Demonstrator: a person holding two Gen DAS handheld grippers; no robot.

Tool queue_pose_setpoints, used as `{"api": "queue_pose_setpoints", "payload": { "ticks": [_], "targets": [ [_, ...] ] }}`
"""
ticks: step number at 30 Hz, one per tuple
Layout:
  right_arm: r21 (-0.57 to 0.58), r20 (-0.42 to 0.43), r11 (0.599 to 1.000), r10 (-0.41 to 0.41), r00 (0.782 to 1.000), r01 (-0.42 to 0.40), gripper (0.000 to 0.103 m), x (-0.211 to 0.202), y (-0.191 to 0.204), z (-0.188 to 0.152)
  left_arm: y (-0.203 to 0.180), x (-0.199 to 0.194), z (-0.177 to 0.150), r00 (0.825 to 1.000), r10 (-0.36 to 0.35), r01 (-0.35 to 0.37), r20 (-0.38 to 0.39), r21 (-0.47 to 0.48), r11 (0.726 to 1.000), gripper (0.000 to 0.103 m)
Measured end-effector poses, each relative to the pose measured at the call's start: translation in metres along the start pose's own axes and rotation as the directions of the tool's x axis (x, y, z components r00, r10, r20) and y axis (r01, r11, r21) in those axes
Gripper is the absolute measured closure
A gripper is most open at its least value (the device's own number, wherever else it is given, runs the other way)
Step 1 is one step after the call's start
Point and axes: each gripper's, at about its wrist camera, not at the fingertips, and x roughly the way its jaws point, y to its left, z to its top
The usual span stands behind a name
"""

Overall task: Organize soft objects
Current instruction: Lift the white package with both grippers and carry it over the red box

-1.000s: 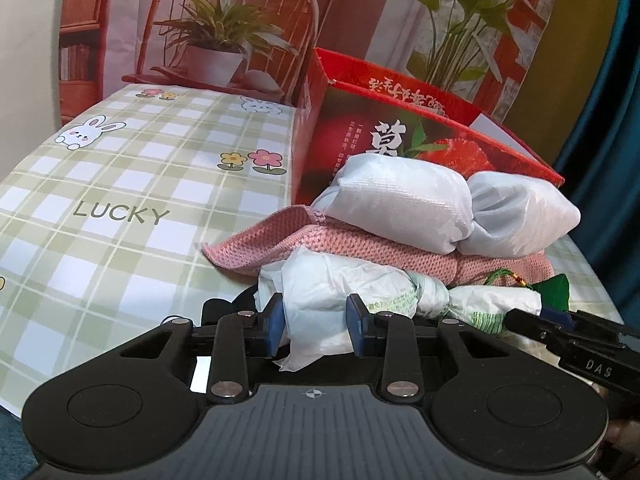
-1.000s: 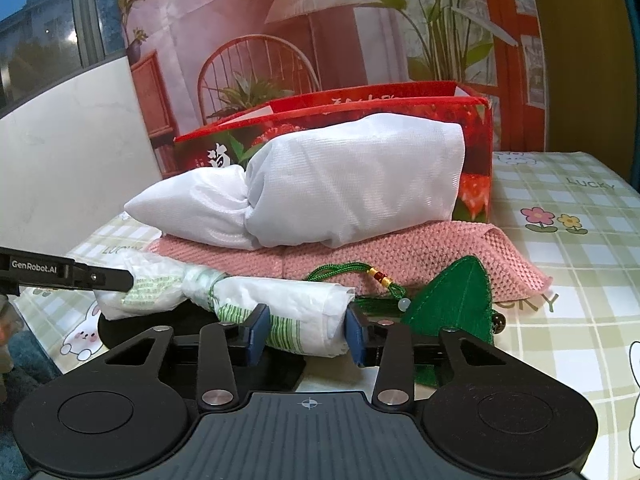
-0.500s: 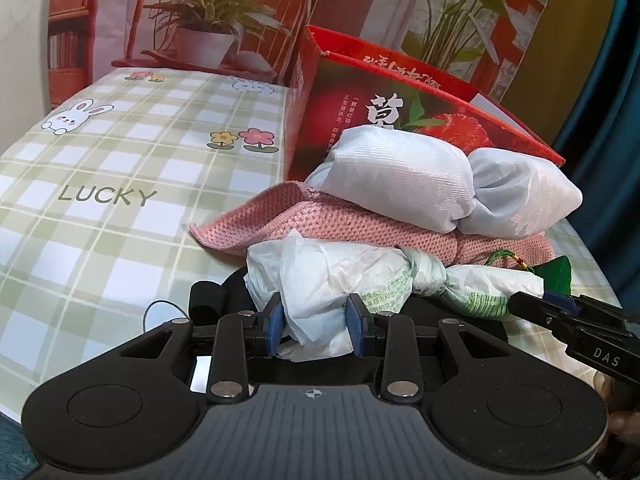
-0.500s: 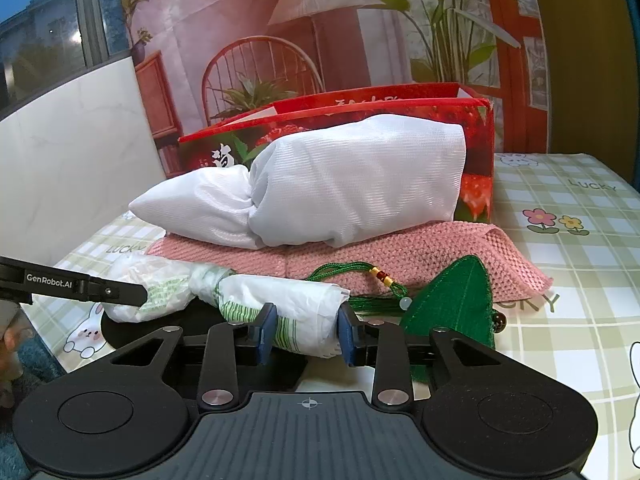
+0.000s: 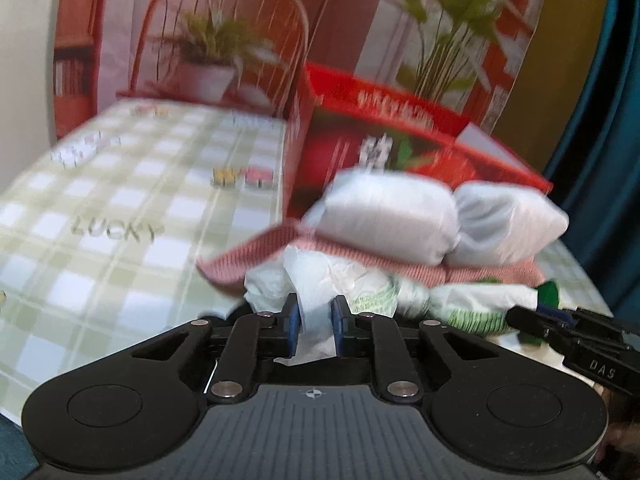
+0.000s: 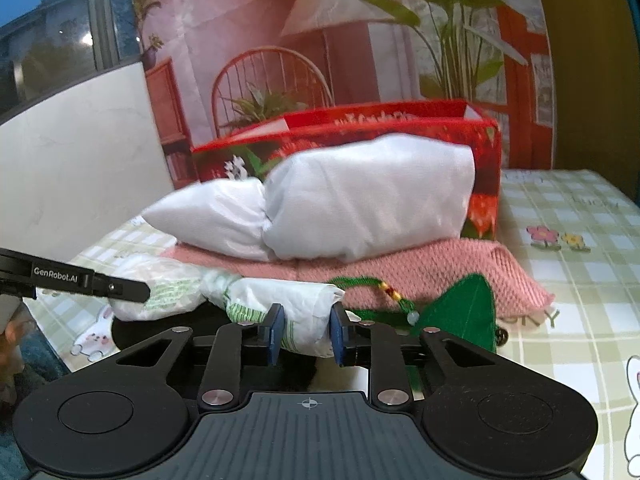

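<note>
A knotted white plastic bag with green print (image 5: 352,284) (image 6: 276,300) lies in front of a folded pink knit cloth (image 5: 360,260) (image 6: 420,268). A white cloth bundle (image 5: 420,216) (image 6: 344,212) rests on the pink cloth. My left gripper (image 5: 314,326) is shut on one end of the plastic bag. My right gripper (image 6: 306,332) is shut on its other end. A green felt leaf with a tassel (image 6: 464,312) lies to the right of the bag.
A red open-topped box (image 5: 384,136) (image 6: 360,136) stands behind the pile. The checked green tablecloth (image 5: 100,216) (image 6: 580,240) spreads to both sides. A black round object (image 6: 132,332) lies under the bag. A printed backdrop hangs behind.
Both grippers have closed tighter on the plastic bag ends. The left view has shifted and blurred with motion, and the bag sits higher against the pink cloth.
</note>
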Motion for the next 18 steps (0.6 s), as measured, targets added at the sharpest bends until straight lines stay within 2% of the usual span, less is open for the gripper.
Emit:
{"api": "queue_pose_setpoints", "payload": {
  "ticks": [9, 18],
  "targets": [
    [-0.041, 0.079, 0.999, 0.016, 0.997, -0.012, 0.086, -0.016, 0.01, 0.011, -0.006, -0.019, 0.007, 0.993, -0.029, 0.03, 0.117, -0.006, 1.0, 0.088],
    [-0.05, 0.124, 0.999, 0.019, 0.992, -0.013, 0.088, -0.025, 0.012, 0.018, -0.005, -0.029, 0.009, 0.984, -0.049, 0.053, 0.173, -0.019, 0.998, 0.089]
  ]
}}
